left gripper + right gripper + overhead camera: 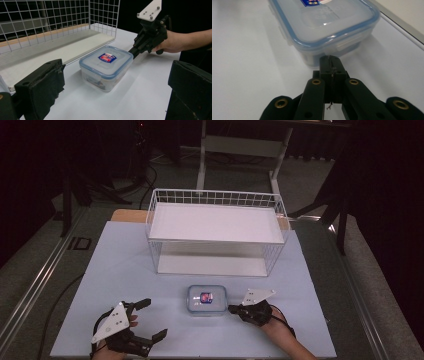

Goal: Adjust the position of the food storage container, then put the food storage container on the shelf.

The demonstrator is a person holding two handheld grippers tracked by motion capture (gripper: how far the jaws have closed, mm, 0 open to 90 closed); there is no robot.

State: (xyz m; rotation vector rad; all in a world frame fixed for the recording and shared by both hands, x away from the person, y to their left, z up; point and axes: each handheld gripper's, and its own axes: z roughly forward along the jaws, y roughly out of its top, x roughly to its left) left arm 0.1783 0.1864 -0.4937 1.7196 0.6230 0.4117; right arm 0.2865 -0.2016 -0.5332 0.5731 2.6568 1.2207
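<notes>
**Lidded container on table, right gripper closed at its side**

While the pale grey-white table point(125, 270) carries a white wire-mesh basket rack with a flat white shelf point(216, 222) across its far half, the clear rectangular plastic food container with a blue-rimmed snap lid and a red-and-blue label point(206, 300) sits on the near half, just in front of the rack and apart from it. It stands upright with the lid seated on it. Dark contents show through the wall in the left gripper view point(106, 68), but what they are cannot be told.

The right gripper point(234, 309), held in the person's right hand point(275, 320), lies low to the table at the container's right side. In the right gripper view its two black jaws are pressed together with no gap and nothing between them, and their tips point(329, 60) meet the container's near wall just under the lid rim point(324, 22). The left gripper view likewise shows that gripper point(132, 51) with its tip against the container's far corner.

The left gripper point(152, 319) rests at the near left of the table, well apart from the container. Its jaws stand wide apart and hold nothing; in its own view the two padded jaws frame the container from either side at a distance. The grey three-cornered plate point(111, 321) sits on top of it.
</notes>
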